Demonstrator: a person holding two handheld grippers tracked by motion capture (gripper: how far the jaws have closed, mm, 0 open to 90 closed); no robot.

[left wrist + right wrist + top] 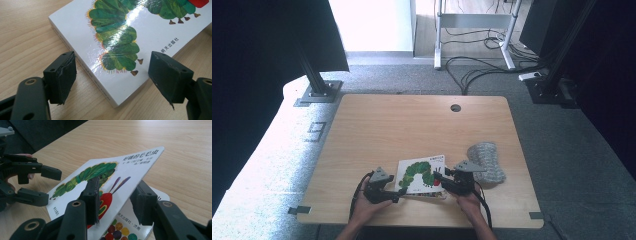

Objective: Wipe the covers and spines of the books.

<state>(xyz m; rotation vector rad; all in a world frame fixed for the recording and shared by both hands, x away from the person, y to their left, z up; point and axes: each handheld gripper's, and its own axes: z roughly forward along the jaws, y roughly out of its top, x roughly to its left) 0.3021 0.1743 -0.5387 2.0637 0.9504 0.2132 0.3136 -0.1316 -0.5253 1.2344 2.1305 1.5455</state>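
Wooden table (387, 130) on grey carpet (572, 150)

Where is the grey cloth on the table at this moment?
In the high view, the grey cloth lies on the table near its front right corner, just right of the book and beside the right gripper.

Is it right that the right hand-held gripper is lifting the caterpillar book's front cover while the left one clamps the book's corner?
Not quite. In the left gripper view the left hand-held gripper stands open around the corner of the book, pads clear of it. The right hand-held gripper is indeed lifting the cover.
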